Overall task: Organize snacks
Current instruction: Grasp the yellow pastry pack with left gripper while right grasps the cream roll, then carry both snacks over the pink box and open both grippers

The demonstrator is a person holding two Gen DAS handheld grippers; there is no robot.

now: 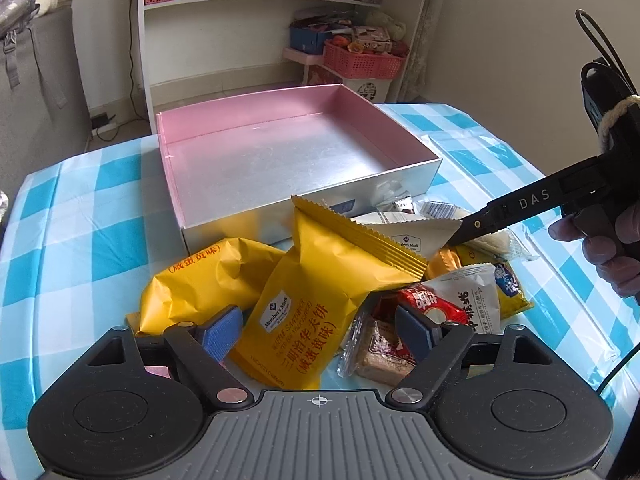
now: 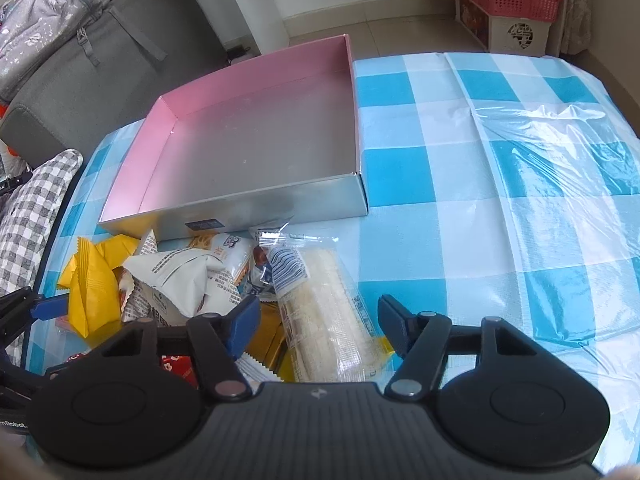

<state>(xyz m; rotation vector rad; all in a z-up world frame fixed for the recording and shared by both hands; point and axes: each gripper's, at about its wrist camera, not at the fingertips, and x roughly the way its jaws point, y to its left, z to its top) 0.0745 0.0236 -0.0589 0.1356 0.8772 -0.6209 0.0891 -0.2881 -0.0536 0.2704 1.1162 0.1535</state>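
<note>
A heap of snack packets lies on the checked tablecloth in front of an empty silver box (image 1: 416,176) with pink inner walls. My left gripper (image 1: 318,334) is open and straddles a yellow Member's Mark packet (image 1: 316,280); its pads stand beside the packet without pressing it. A second yellow packet (image 1: 200,276) lies to its left. My right gripper (image 2: 319,326) is open around a long clear-wrapped white rice cracker packet (image 2: 332,312), with a small gap on the left side. One black finger of the right gripper (image 1: 520,204) reaches into the heap from the right in the left wrist view.
The box (image 2: 240,208) sits at the table's far left. Right of it the blue-and-white cloth (image 2: 500,160) lies under wrinkled clear plastic. A white shelf unit (image 1: 260,0) with red baskets stands behind the table, and a grey sofa (image 2: 100,80) to the left. A gloved hand (image 1: 608,256) holds the right gripper.
</note>
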